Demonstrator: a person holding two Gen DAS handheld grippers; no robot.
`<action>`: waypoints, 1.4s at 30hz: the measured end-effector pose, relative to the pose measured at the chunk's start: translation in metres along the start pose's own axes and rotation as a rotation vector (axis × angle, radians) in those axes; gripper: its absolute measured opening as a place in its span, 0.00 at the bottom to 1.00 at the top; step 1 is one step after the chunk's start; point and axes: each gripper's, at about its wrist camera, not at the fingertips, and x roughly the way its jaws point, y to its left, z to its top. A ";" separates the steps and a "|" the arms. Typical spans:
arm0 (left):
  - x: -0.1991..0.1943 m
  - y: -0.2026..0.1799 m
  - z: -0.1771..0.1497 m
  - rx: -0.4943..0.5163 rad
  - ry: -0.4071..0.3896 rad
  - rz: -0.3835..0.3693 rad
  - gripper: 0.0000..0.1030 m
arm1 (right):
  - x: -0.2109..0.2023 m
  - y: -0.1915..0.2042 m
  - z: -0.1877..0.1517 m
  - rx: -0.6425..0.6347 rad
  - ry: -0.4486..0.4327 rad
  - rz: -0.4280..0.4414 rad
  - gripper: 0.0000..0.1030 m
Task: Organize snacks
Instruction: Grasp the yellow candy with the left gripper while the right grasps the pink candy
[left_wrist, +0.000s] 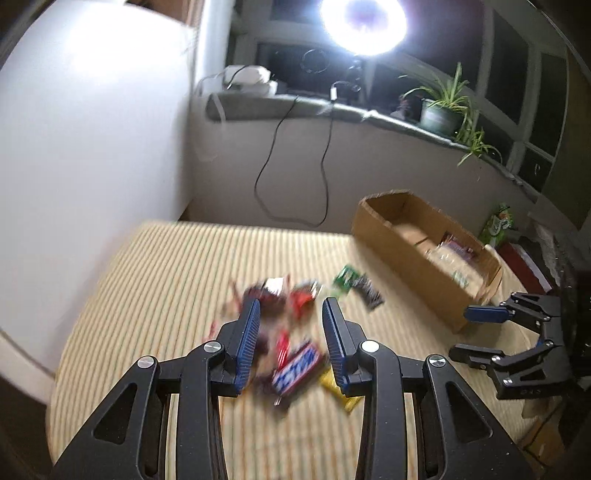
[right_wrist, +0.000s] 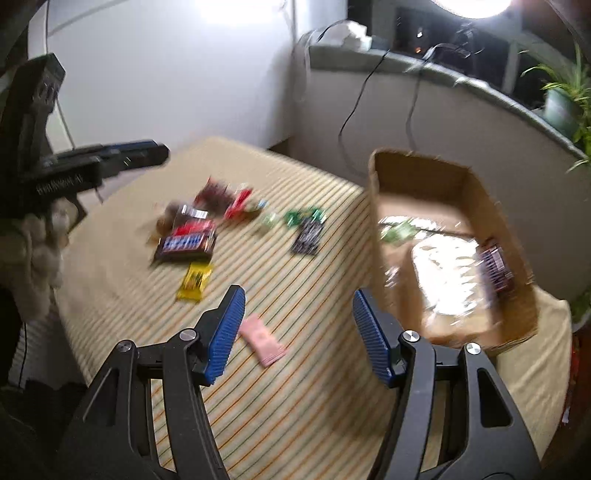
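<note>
A pile of wrapped snacks lies on the striped table (left_wrist: 147, 277). My left gripper (left_wrist: 290, 308) is open above the pile, over a brown and blue Snickers bar (left_wrist: 295, 371), beside a yellow pack (left_wrist: 338, 391), red packs (left_wrist: 299, 299), a green pack (left_wrist: 345, 278) and a black pack (left_wrist: 369, 291). My right gripper (right_wrist: 299, 295) is open and empty, above the table beside a pink pack (right_wrist: 262, 338), left of the cardboard box (right_wrist: 376, 206). The box holds a clear bag (right_wrist: 448, 277) and a dark pack (right_wrist: 495, 267). The right gripper also shows in the left wrist view (left_wrist: 469, 332).
A wall stands left of the table. A windowsill (left_wrist: 332, 110) with hanging cables, a bright lamp (left_wrist: 364, 24) and a potted plant (left_wrist: 443, 107) is behind. The left gripper shows at the left of the right wrist view (right_wrist: 159, 153). Both views are motion-blurred.
</note>
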 end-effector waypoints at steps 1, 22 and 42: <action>0.000 0.002 -0.006 -0.010 0.009 -0.001 0.33 | 0.005 0.002 -0.003 -0.001 0.014 0.008 0.62; 0.052 -0.042 -0.067 0.014 0.239 -0.116 0.33 | 0.061 0.013 -0.030 -0.065 0.151 0.063 0.49; 0.076 -0.060 -0.061 0.134 0.220 -0.013 0.23 | 0.060 0.010 -0.034 -0.005 0.113 0.014 0.20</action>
